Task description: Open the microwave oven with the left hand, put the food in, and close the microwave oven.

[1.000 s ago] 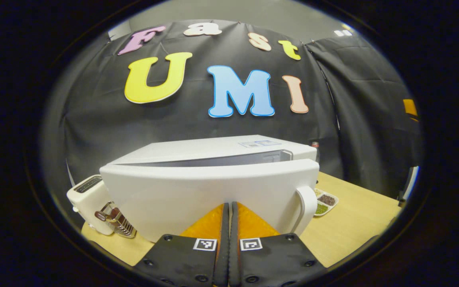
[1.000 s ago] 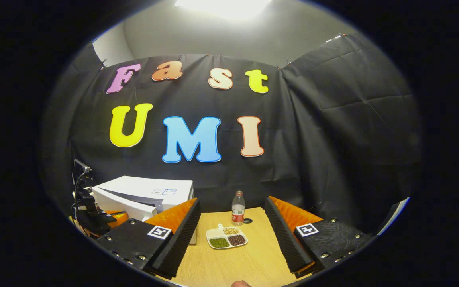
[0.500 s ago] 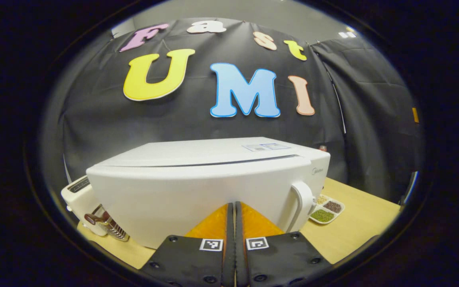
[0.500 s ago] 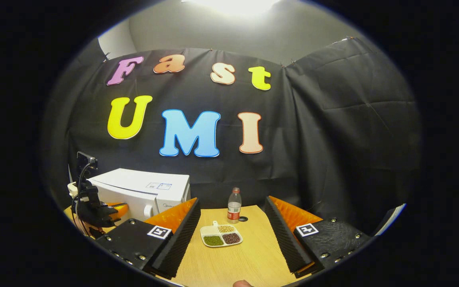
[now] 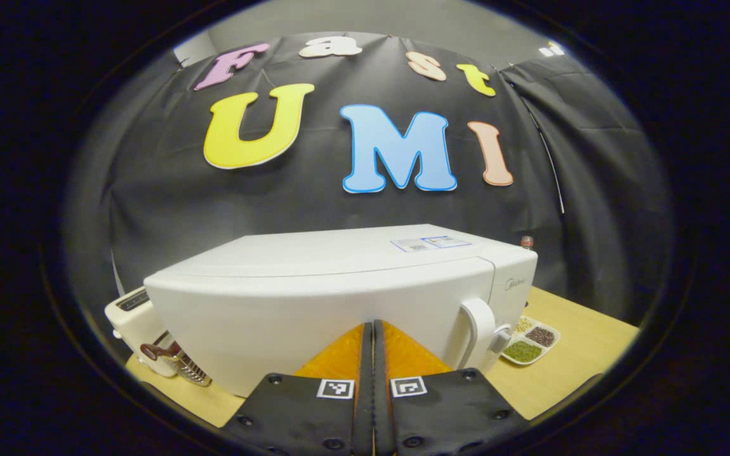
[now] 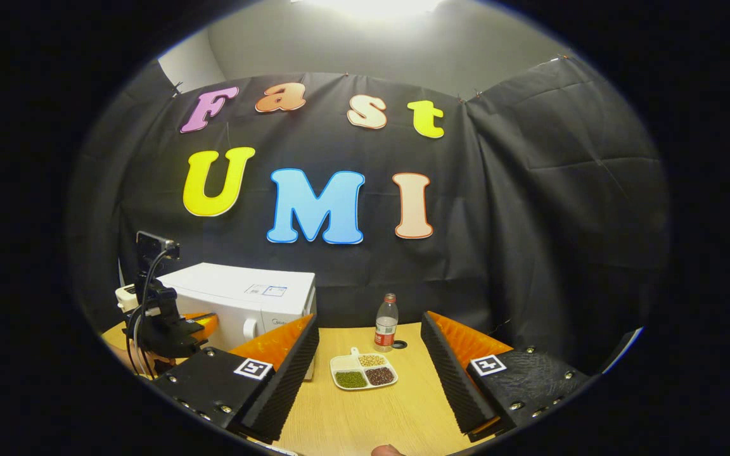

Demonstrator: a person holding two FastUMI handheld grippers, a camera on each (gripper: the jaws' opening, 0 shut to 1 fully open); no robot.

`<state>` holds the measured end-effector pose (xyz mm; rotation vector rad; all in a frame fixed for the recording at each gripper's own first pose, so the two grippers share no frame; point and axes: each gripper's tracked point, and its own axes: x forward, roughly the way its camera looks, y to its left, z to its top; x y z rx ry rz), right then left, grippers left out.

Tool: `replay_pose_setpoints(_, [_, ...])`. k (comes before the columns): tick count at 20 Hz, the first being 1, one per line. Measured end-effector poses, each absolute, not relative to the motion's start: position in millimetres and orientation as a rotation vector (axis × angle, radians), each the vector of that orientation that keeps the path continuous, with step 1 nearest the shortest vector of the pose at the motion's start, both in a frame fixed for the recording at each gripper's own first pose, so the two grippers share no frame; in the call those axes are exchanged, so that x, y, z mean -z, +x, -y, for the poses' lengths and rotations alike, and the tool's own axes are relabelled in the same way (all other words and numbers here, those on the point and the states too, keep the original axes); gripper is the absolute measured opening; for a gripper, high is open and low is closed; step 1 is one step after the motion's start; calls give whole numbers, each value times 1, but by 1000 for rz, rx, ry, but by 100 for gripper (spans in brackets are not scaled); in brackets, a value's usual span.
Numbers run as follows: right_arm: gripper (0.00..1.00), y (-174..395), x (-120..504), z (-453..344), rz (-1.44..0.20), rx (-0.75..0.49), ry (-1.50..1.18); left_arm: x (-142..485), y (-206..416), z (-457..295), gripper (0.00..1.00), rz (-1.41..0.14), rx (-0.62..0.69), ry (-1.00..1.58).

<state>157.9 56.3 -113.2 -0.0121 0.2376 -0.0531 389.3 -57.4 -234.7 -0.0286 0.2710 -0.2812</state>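
The white microwave oven stands on the wooden table with its door flush against the body, handle at the door's right. My left gripper is shut, its tips pressed against the door front, holding nothing. In the right gripper view the microwave oven sits at the left with the left gripper in front of its door. My right gripper hangs open over the table, nothing between its fingers. A white divided dish of beans and grains lies on the table beyond it.
A cream toaster and a metal utensil stand left of the microwave. The divided dish lies right of it. A plastic bottle stands near the back wall. Bare wooden table stretches under my right gripper.
The microwave door swung from ajar to fully shut under my left gripper's push. My right gripper stayed open and shifted only slightly.
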Motion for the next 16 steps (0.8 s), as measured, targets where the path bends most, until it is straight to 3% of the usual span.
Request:
replay_pose_setpoints(5, [97, 153, 102, -62, -202, -15, 35, 188, 352, 64, 7, -214, 273, -48])
replay_pose_setpoints(16, [96, 107, 81, -22, -161, -111, 68, 76, 226, 59, 7, -95, 121, -67])
